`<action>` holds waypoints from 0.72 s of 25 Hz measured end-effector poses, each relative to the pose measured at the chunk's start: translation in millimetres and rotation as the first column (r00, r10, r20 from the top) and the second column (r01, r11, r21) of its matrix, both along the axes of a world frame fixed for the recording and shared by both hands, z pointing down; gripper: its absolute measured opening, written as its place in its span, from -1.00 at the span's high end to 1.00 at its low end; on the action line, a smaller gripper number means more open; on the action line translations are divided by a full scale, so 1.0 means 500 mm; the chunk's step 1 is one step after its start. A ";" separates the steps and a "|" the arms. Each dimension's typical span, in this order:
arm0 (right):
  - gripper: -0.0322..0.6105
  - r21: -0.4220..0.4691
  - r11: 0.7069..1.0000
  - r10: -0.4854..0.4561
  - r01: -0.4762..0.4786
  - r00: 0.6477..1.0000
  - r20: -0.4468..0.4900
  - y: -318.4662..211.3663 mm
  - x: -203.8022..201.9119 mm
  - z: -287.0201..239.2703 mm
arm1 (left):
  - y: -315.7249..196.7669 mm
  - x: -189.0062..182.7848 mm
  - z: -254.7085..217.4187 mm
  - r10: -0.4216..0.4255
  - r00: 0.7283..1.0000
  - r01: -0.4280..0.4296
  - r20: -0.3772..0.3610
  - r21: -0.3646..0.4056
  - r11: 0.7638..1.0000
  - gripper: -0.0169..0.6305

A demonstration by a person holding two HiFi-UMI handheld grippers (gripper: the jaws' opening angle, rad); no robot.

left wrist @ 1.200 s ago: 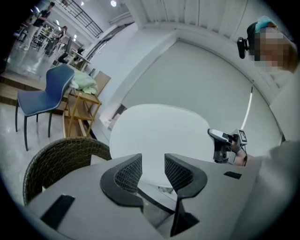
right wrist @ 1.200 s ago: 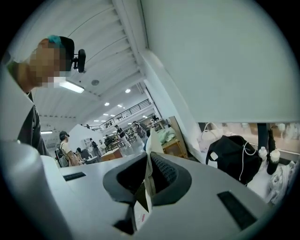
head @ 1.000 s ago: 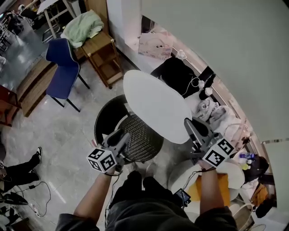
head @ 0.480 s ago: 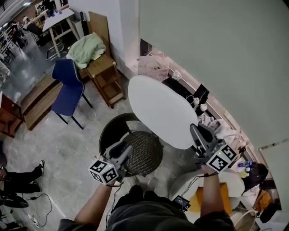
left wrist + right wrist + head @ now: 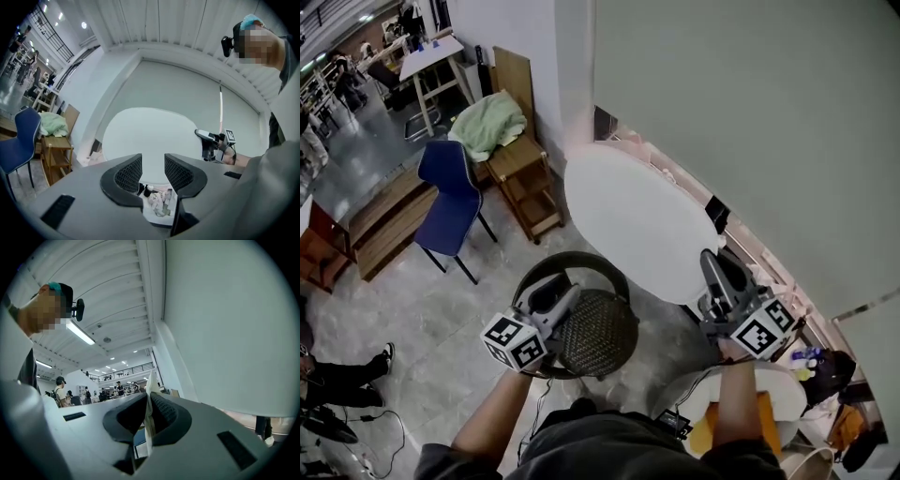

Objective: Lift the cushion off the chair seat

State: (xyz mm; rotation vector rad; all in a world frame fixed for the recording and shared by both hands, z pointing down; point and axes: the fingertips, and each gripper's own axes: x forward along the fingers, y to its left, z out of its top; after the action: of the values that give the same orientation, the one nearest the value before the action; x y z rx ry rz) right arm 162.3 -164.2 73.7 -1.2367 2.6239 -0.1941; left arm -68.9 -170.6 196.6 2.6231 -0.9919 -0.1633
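Above the chair (image 5: 598, 330) | cushion (image 5: 637, 220) was held raised, clear of the seat, on its far right | right gripper (image 5: 712, 264) was clamped on its near-right edge | left gripper (image 5: 561, 292) was kept apart, empty | lift judged done.

The cushion (image 5: 637, 220) looks like smooth, matt white cloth. The chair seat (image 5: 598, 333) is dark, rough woven wicker, and the floor (image 5: 431, 300) shows glossy, stone-look tiles. The stand (image 5: 525, 183) is plain wood.
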 end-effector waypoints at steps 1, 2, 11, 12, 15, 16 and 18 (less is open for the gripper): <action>0.82 0.009 1.000 0.001 -0.001 1.000 0.000 0.002 -0.001 -0.009 | -0.003 0.005 -0.016 0.004 1.000 -0.004 0.001 0.015 1.000 0.47; 0.82 0.017 1.000 0.002 -0.002 1.000 0.001 0.003 -0.002 -0.016 | -0.007 0.010 -0.030 0.006 1.000 -0.006 0.004 0.029 1.000 0.47; 0.82 0.039 0.999 0.003 -0.003 1.000 0.007 0.010 -0.004 -0.038 | -0.036 0.029 -0.123 0.011 1.000 -0.013 0.015 0.117 0.993 0.47; 0.82 0.040 0.999 0.004 -0.005 1.000 0.007 0.011 -0.003 -0.039 | -0.037 0.030 -0.130 0.011 1.000 -0.013 0.017 0.124 0.992 0.47; 0.82 0.046 0.999 0.008 -0.009 1.000 0.017 0.014 0.008 -0.047 | -0.038 0.039 -0.148 0.009 1.000 -0.011 0.018 0.138 0.990 0.47; 0.82 0.050 0.999 0.009 -0.010 1.000 0.019 0.015 0.011 -0.052 | -0.037 0.041 -0.154 0.008 1.000 -0.010 0.018 0.141 0.990 0.47; 0.82 0.056 0.998 0.011 -0.012 1.000 0.022 0.018 0.011 -0.061 | -0.036 0.040 -0.162 0.006 1.000 -0.009 0.018 0.146 0.989 0.47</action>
State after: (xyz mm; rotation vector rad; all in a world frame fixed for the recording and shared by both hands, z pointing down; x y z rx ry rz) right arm 167.6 -155.4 43.0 -1.2242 2.5846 -0.1296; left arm -48.7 -188.6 115.4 2.7647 -1.0115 -0.2203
